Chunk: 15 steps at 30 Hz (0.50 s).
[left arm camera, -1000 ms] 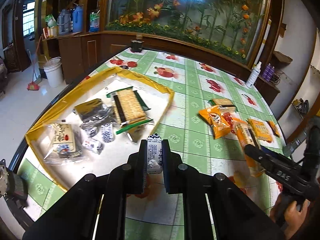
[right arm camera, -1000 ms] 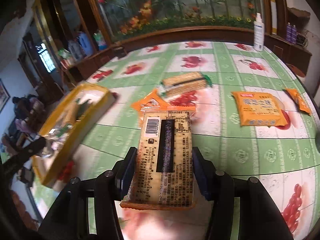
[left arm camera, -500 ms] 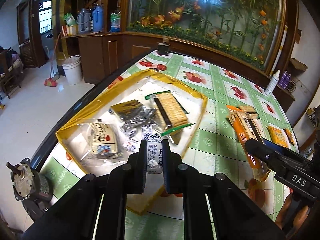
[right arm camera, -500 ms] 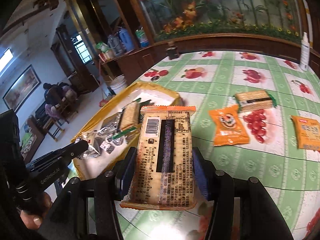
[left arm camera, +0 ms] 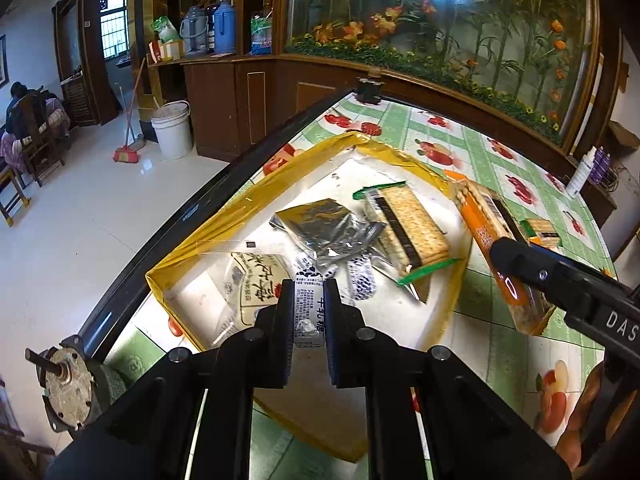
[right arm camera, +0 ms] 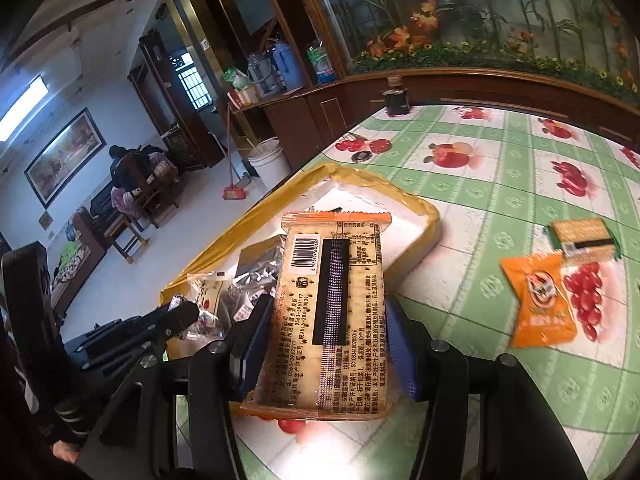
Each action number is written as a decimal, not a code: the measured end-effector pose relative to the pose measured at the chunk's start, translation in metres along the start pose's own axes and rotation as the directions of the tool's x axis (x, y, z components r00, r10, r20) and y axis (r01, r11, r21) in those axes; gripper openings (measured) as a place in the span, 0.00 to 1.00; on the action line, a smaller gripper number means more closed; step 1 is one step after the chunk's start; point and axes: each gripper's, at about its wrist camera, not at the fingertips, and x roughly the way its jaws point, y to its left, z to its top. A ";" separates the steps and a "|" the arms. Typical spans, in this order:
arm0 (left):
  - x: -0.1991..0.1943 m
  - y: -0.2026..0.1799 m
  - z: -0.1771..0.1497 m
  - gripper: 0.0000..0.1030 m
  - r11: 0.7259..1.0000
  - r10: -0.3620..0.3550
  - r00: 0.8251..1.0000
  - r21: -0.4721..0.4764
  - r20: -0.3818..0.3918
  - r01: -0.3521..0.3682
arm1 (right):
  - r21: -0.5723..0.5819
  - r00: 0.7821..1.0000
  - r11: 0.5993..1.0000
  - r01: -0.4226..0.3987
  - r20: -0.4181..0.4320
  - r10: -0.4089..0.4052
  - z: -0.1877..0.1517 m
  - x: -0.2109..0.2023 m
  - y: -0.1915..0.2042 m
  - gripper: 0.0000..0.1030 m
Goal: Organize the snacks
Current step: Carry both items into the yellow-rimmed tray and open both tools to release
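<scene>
My left gripper [left arm camera: 308, 300] is shut on a small white candy packet [left arm camera: 308, 312] and holds it above the near end of the yellow-rimmed tray [left arm camera: 224, 220]. The tray holds a green-edged cracker pack [left arm camera: 408, 228], a dark foil bag [left arm camera: 320, 224], a clear bag with a printed label [left arm camera: 258, 280] and small black-and-white packets [left arm camera: 360, 280]. My right gripper [right arm camera: 324, 320] is shut on an orange cracker pack [right arm camera: 332, 312] and holds it above the tray's [right arm camera: 384, 188] right side; it also shows in the left wrist view [left arm camera: 500, 248].
On the green fruit-print tablecloth [right arm camera: 500, 184] lie an orange snack bag [right arm camera: 540, 300] and another green cracker pack [right arm camera: 584, 236]. A dark jar [right arm camera: 396, 100] stands at the table's far edge. The table edge [left arm camera: 200, 208] drops to the floor on the left. A motor [left arm camera: 68, 384] sits near-left.
Both grippers have moved left toward the tray with their packets still held. The orange cracker pack now hangs over the tray's right edge.
</scene>
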 end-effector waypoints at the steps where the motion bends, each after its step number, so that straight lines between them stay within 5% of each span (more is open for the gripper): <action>1: 0.004 0.002 0.002 0.11 1.000 0.012 1.000 0.000 -0.002 -0.012 | -0.001 1.000 1.000 -0.004 -0.004 0.004 0.004 0.006 0.001 0.53; 15: 0.036 0.007 0.016 0.11 0.999 0.036 0.998 -0.006 -0.047 -0.036 | -0.022 0.998 1.000 -0.004 -0.056 0.003 0.033 0.072 0.014 0.53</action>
